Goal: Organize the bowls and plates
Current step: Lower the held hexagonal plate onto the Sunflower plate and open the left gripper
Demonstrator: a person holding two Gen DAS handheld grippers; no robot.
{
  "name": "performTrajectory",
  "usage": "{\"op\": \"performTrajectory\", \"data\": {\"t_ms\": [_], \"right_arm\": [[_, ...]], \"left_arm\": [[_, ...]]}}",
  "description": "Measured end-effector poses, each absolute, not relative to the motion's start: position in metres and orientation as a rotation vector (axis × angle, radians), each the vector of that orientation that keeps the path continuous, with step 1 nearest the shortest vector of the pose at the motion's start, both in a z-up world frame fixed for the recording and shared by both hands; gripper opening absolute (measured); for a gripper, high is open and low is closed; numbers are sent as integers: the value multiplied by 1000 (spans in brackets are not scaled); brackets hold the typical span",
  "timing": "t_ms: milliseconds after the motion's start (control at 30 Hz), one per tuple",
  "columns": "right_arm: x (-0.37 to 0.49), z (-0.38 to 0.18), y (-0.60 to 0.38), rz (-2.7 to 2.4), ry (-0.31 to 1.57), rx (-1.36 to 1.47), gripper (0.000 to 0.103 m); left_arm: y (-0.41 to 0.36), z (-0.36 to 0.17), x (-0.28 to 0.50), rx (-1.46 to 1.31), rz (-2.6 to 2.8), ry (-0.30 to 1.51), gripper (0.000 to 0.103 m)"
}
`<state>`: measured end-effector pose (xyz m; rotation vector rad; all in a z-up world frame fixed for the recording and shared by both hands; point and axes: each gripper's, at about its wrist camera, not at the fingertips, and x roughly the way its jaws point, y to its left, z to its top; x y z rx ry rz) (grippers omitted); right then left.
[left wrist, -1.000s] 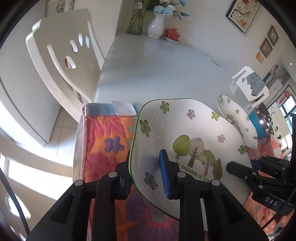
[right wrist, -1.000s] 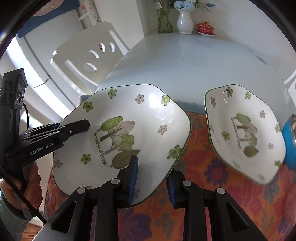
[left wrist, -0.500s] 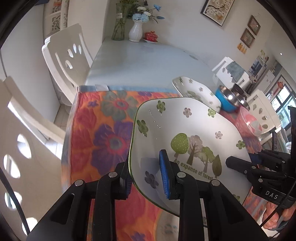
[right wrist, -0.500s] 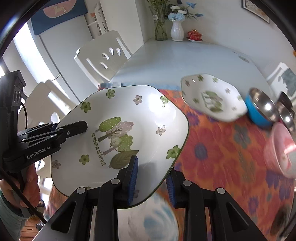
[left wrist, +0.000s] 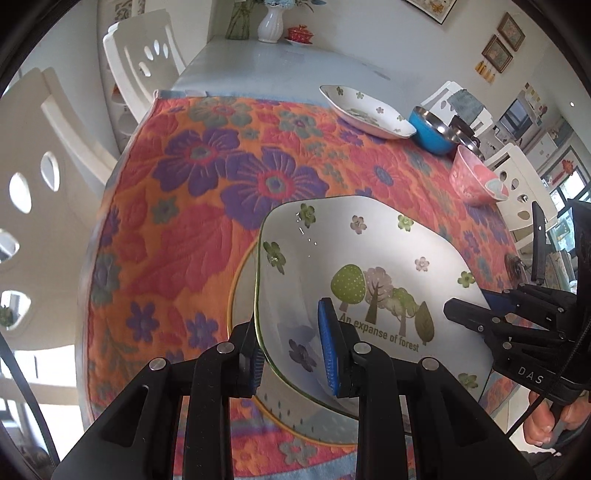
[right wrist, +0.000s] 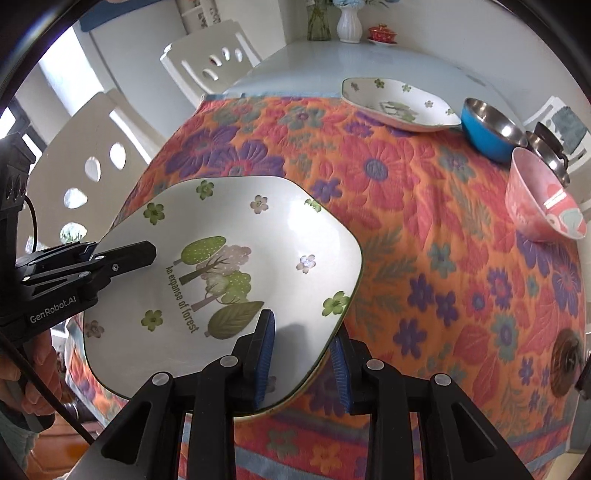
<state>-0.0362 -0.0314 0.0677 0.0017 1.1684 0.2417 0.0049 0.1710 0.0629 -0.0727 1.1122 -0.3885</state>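
A white square-ish plate with tree and flower prints [left wrist: 373, 266] [right wrist: 229, 266] is held above the near edge of the table by both grippers. My left gripper [left wrist: 293, 354] is shut on its left rim; it also shows in the right wrist view [right wrist: 122, 258]. My right gripper [right wrist: 301, 362] is shut on its right rim; it shows in the left wrist view [left wrist: 469, 314]. Beneath the plate lies a round white plate with a yellow rim [left wrist: 240, 273]. A second tree-print plate [left wrist: 365, 110] [right wrist: 399, 105] rests at the far edge of the cloth.
A floral orange tablecloth [left wrist: 207, 192] [right wrist: 424, 229] covers the near table. A blue steel bowl [left wrist: 434, 133] [right wrist: 491, 129] and a pink bowl [left wrist: 474, 181] [right wrist: 543, 199] stand at right. White chairs [left wrist: 144, 62] stand at left. A vase [left wrist: 271, 24] is far back.
Both grippers have carried the tree-print plate back toward the near edge of the table and lower, over the yellow-rimmed plate. The other dishes now lie farther away.
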Motion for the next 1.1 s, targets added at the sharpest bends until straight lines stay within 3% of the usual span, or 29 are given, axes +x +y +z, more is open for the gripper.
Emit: {"op": "performTrajectory", "data": {"t_ms": [667, 900, 1100], "right_arm": [[-45, 49, -24, 212, 1201, -48, 28], [-35, 52, -40, 166, 1201, 11, 27], [-26, 53, -50, 172, 1219, 101, 28]], "left_arm": [[173, 46, -19, -19, -385, 1170, 22], [173, 59, -25, 99, -403, 1175, 25], [203, 72, -6, 14, -373, 1171, 25]]}}
